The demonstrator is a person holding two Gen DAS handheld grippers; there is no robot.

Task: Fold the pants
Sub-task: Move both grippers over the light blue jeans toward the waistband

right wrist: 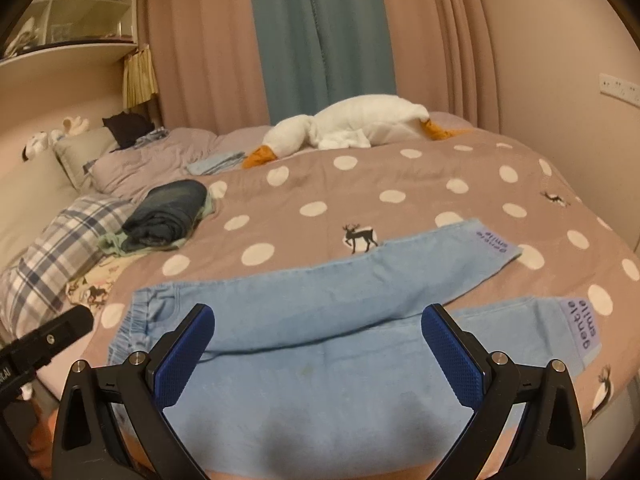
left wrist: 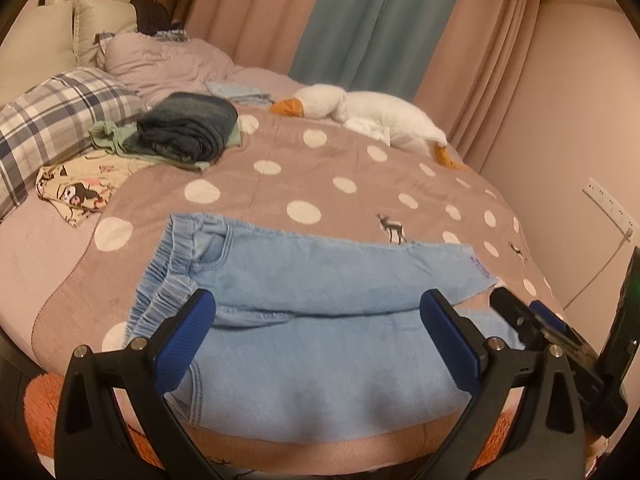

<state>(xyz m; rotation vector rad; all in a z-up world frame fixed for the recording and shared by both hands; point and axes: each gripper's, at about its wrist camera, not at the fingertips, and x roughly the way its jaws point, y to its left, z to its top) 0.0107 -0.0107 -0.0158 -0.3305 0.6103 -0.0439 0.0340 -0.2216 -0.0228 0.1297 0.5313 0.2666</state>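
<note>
Bedspread (right wrist: 320, 184); pants (right wrist: 320, 360) labelled "gentle smile"

A home bedroom: bed (right wrist: 400, 184), pillows (left wrist: 60, 116), curtains (right wrist: 320, 40)

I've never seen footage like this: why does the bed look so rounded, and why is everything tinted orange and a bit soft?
Left wrist view: a fisheye lens bows the bed and leaves dark corners; warm indoor light tints it, and the pants look slightly soft. Right wrist view: the same curving bends the curtains; a faint shadow lies on the pants.
</note>
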